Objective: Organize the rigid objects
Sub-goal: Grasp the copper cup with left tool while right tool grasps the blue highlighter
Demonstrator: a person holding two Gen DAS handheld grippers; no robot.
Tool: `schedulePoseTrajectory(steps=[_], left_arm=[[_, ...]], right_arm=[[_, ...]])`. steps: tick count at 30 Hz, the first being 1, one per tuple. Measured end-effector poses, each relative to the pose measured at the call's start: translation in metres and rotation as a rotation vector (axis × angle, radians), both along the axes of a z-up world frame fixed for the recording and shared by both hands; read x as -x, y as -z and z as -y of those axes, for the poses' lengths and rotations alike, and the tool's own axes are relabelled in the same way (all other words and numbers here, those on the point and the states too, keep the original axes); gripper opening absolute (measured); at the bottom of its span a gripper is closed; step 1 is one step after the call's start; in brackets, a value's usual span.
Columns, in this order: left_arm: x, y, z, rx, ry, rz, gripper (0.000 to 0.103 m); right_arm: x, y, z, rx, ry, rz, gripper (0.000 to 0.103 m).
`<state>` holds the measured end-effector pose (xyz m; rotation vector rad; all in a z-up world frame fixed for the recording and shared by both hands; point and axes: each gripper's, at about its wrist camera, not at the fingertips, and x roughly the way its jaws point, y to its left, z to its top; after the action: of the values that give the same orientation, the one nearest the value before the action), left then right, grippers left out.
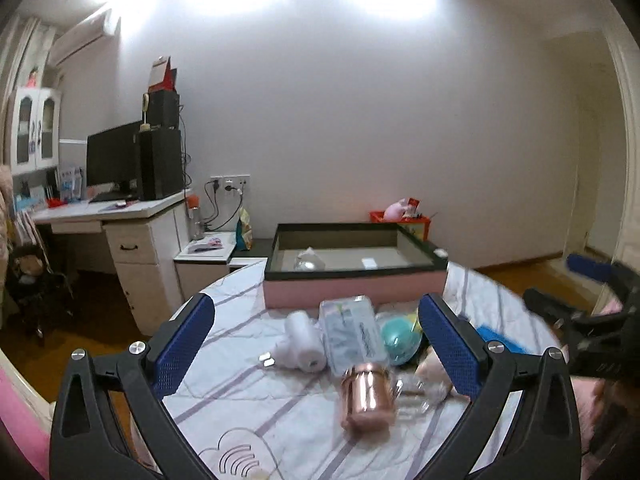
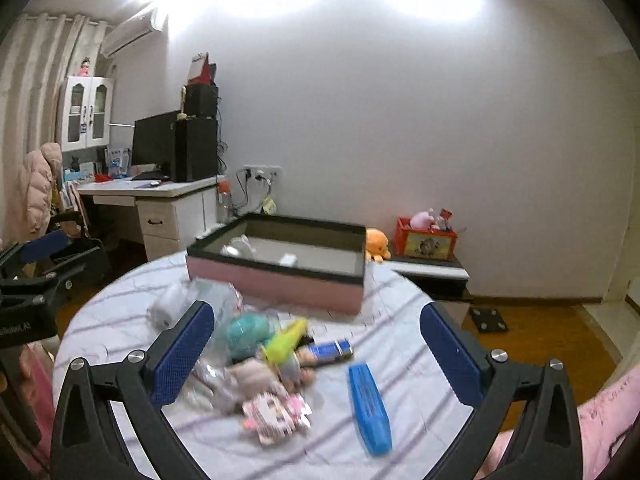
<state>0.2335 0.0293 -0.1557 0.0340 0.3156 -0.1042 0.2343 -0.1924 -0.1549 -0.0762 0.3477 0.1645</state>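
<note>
Left wrist: left gripper (image 1: 316,344) jaws spread wide, nothing between pads. Shiny copper metal cup (image 1: 366,400) on its side at 6 o'clock of pink open-top box w/ dark rim (image 1: 352,286); long axis runs toward box. White roll (image 1: 300,340), clear plastic case (image 1: 352,334), teal ball (image 1: 398,340) crowd between.

Right wrist: right gripper (image 2: 316,344) released, empty. Blue plastic case (image 2: 368,408) at 5 o'clock of box (image 2: 276,280), long axis toward camera. Blurred toys at its 9 o'clock.

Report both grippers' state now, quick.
Left gripper: jaws wide open, holding nothing.
Right gripper: jaws wide open, holding nothing.
</note>
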Motion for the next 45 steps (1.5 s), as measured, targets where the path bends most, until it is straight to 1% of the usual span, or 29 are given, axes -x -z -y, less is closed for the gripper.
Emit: schedulePoseTrajectory(steps=[5, 8, 11, 15, 17, 18, 22, 26, 28, 30, 31, 32, 33, 34, 35, 37, 38, 41, 43, 44, 45], left_arm=[[-0.009, 0.031, 0.017, -0.088, 0.006, -0.096, 0.103], [-0.010, 0.045, 0.023, -0.129, 0.003, -0.127, 0.103], [-0.013, 0.051, 0.020, -0.125, -0.011, -0.153, 0.103], [-0.025, 0.060, 0.018, -0.099, 0.010, -0.217, 0.103], [-0.027, 0.064, 0.020, -0.098, 0.017, -0.230, 0.103], [-0.029, 0.066, 0.022, -0.104, 0.019, -0.242, 0.103], [-0.037, 0.074, 0.034, -0.177, 0.006, -0.297, 0.103], [-0.044, 0.075, 0.043, -0.221, -0.013, -0.309, 0.103], [-0.051, 0.075, 0.043, -0.208, -0.007, -0.338, 0.103], [-0.057, 0.074, 0.039, -0.178, -0.003, -0.364, 0.101], [-0.060, 0.074, 0.038, -0.164, -0.002, -0.369, 0.095], [-0.064, 0.073, 0.037, -0.153, 0.001, -0.379, 0.087], [-0.067, 0.075, 0.038, -0.152, 0.008, -0.400, 0.081], [-0.070, 0.078, 0.039, -0.152, 0.022, -0.420, 0.069], [-0.071, 0.080, 0.040, -0.150, 0.030, -0.431, 0.061], [-0.071, 0.085, 0.040, -0.155, 0.035, -0.452, 0.055], [-0.069, 0.084, 0.039, -0.147, 0.035, -0.450, 0.052], [-0.064, 0.085, 0.032, -0.152, 0.011, -0.445, 0.051], [-0.061, 0.090, 0.026, -0.162, 0.002, -0.465, 0.051], [-0.059, 0.093, 0.021, -0.151, -0.005, -0.477, 0.051], [-0.057, 0.092, 0.015, -0.123, -0.009, -0.478, 0.051]], right_arm=[[0.000, 0.023, 0.019, -0.014, 0.047, -0.066, 0.103], [-0.001, 0.032, 0.029, -0.023, 0.070, -0.089, 0.103], [-0.003, 0.043, 0.037, -0.029, 0.080, -0.116, 0.103], [-0.007, 0.053, 0.046, -0.042, 0.088, -0.147, 0.103], [-0.008, 0.056, 0.047, -0.047, 0.093, -0.157, 0.103], [-0.010, 0.058, 0.048, -0.045, 0.095, -0.167, 0.103], [-0.012, 0.064, 0.052, -0.041, 0.104, -0.182, 0.103], [-0.018, 0.068, 0.056, -0.045, 0.109, -0.201, 0.103], [-0.020, 0.070, 0.057, -0.049, 0.110, -0.209, 0.103], [-0.023, 0.072, 0.057, -0.052, 0.105, -0.219, 0.103], [-0.024, 0.072, 0.057, -0.053, 0.102, -0.222, 0.103], [-0.025, 0.073, 0.056, -0.053, 0.100, -0.224, 0.103], [-0.026, 0.073, 0.056, -0.050, 0.100, -0.227, 0.103], [-0.028, 0.074, 0.054, -0.044, 0.100, -0.237, 0.103], [-0.030, 0.075, 0.054, -0.042, 0.097, -0.239, 0.103], [-0.032, 0.075, 0.052, -0.035, 0.093, -0.247, 0.103], [-0.034, 0.075, 0.051, -0.025, 0.094, -0.252, 0.103], [-0.040, 0.077, 0.050, -0.006, 0.089, -0.279, 0.103], [-0.048, 0.078, 0.050, 0.002, 0.091, -0.306, 0.103], [-0.050, 0.079, 0.050, 0.008, 0.091, -0.314, 0.103], [-0.053, 0.080, 0.050, 0.017, 0.093, -0.326, 0.103]])
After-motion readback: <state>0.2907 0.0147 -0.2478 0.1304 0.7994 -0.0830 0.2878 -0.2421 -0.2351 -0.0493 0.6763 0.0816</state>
